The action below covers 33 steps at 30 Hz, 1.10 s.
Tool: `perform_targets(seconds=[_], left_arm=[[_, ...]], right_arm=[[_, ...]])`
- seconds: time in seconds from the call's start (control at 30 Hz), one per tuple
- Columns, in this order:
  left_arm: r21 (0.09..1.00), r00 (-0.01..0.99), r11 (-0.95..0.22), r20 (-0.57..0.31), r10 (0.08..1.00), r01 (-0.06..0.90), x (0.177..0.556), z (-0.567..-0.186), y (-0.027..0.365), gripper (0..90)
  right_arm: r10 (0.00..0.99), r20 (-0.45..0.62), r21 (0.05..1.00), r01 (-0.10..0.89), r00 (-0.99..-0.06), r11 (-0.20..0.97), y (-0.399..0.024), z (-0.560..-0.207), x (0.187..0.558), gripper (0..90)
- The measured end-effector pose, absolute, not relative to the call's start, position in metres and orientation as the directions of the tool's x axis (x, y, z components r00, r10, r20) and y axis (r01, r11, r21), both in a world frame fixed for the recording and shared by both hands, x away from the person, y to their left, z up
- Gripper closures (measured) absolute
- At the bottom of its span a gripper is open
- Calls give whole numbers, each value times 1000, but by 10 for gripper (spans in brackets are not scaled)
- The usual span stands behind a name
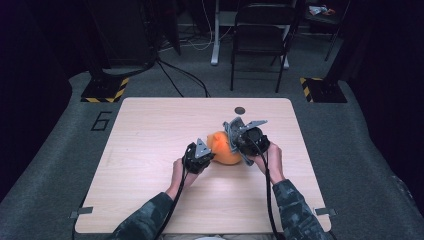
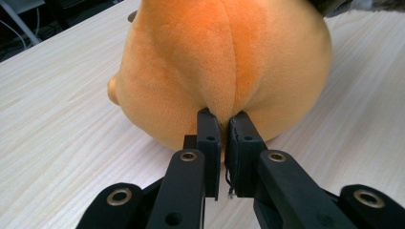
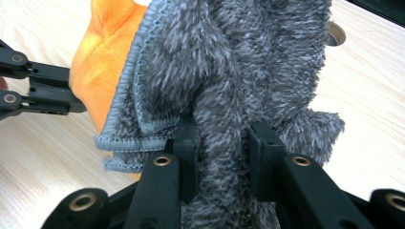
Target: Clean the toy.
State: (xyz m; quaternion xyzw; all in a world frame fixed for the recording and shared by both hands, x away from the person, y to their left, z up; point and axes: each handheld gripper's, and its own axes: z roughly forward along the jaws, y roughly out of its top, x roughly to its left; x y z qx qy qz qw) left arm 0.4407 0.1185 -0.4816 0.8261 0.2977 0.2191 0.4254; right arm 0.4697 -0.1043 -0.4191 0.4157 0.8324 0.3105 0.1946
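High view puts the round orange plush toy (image 1: 223, 148) mid-tabletop (image 1: 150, 150); left gripper (image 2: 222, 125) fingers pinch its seam fold; right gripper (image 3: 224, 138) fingers clamp the shaggy grey fleece cloth (image 3: 239, 71) draped over it; both look soft, light and yielding, so gathered folds seem the surest hold.

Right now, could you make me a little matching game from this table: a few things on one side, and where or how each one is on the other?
Things:
1. round orange plush toy
2. fuzzy grey cloth
3. left tongs
4. small dark round hole in the tabletop

Places or states:
A. bunched between the right tongs
B. near the far edge of the pale wooden table
C. pinching a fold of orange plush
D. lying mid-table between the two tongs

Pairs: 1-D, 2-A, 3-C, 4-B
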Motion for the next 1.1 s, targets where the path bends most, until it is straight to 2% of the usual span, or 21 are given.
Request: perform_targets(seconds=[0.13,0.27,0.37,0.47,0.77,0.9,1.1], left_arm=[[836,737,-449,82,670,315,438,-472,123,849],[845,743,-401,6,669,353,439,-467,128,848],[845,737,-400,10,676,355,440,-471,126,847],[846,736,-396,6,677,357,440,-471,126,845],[854,729,-398,32,684,335,437,-471,119,840],[844,731,-421,52,681,332,437,-471,118,840],[844,730,-416,44,682,338,439,-474,119,840]], right_arm=[[808,-59,672,575,-586,466,-105,-415,468,694],[811,-59,674,576,-582,463,-106,-411,467,694],[823,-29,662,606,-568,442,-105,-414,468,694],[821,-35,674,593,-570,440,-106,-413,469,694],[774,-18,745,508,-633,433,-87,-396,451,692],[760,-61,727,493,-647,478,-78,-402,450,691],[765,-38,709,522,-643,474,-86,-412,458,689]])
